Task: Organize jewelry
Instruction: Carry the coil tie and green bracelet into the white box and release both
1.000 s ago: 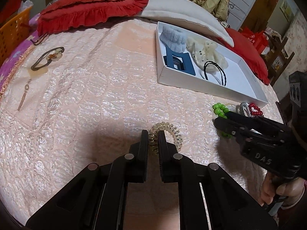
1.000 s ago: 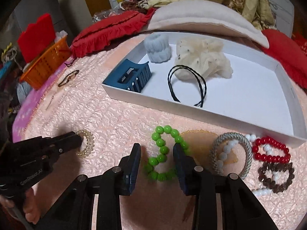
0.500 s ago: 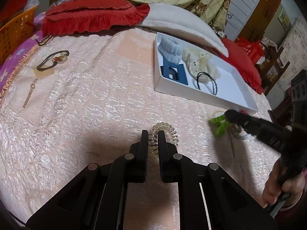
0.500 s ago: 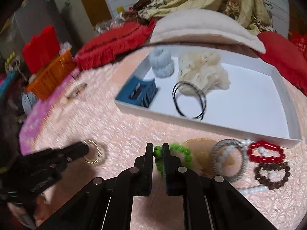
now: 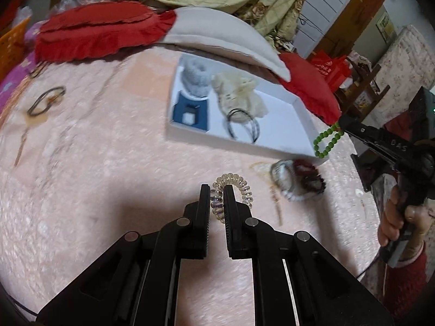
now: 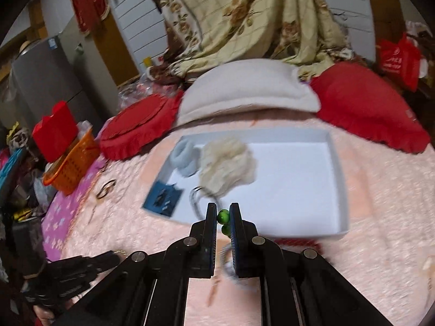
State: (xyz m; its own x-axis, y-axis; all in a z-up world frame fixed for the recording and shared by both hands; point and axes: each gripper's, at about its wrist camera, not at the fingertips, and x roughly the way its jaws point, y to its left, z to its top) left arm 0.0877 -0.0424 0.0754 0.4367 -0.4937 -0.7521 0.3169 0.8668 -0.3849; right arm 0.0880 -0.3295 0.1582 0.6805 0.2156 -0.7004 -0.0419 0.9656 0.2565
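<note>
Carrying: the right tool (image 6: 223, 218) is clenched on the green bracelet (image 5: 326, 142), which hangs in the air just off the box's near right corner.
Left: the left tool (image 5: 217, 199) is clenched on the spiral tie (image 5: 233, 190), low over the bed (image 5: 95, 163), well short of the box's near edge.
Done: the box (image 5: 239, 145) already holds a blue clip (image 5: 190, 112), grey scrunchie (image 5: 195, 77), cream scrunchie (image 5: 239, 92) and black band (image 5: 243, 125), all in its left half; the right half is bare.
Left to do: both held pieces, I judge, go in next; a bracelet pile (image 5: 297, 179) lies by the box's near right corner, and a bangle (image 5: 46, 100) and thin pin (image 5: 21, 146) lie toward the bed's left edge.
Unclear: motion blur smears the pile, so its count cannot be told; in the right view only two green beads show.
</note>
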